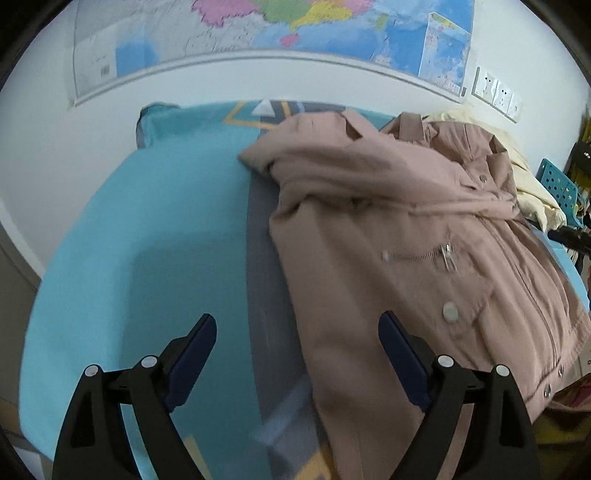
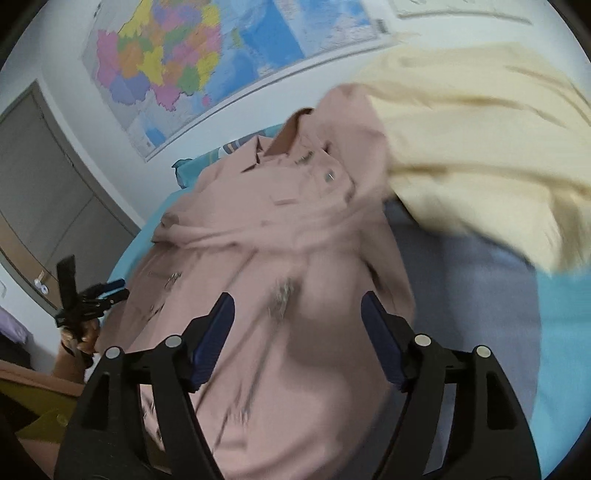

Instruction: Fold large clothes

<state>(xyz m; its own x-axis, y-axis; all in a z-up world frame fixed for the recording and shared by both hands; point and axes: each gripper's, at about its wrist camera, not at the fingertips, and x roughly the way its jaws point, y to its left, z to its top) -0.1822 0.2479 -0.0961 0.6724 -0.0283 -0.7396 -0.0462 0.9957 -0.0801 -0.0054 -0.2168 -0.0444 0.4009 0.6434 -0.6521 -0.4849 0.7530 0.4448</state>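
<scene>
A dusty-pink jacket (image 1: 388,229) with zip pockets and snap buttons lies spread on a turquoise and grey cover (image 1: 147,229), one sleeve folded across its chest. My left gripper (image 1: 297,332) is open and empty, hovering above the jacket's left edge. The jacket also shows in the right wrist view (image 2: 280,258), blurred. My right gripper (image 2: 297,317) is open and empty just above the jacket's lower front. The left gripper (image 2: 110,290) shows at the left of the right wrist view, beside the jacket.
A cream garment (image 2: 469,147) lies bunched at the jacket's far right, also in the left wrist view (image 1: 532,184). A wall map (image 1: 280,29) hangs behind. A teal perforated chair (image 1: 557,188) stands at right. A grey door (image 2: 44,192) is at left.
</scene>
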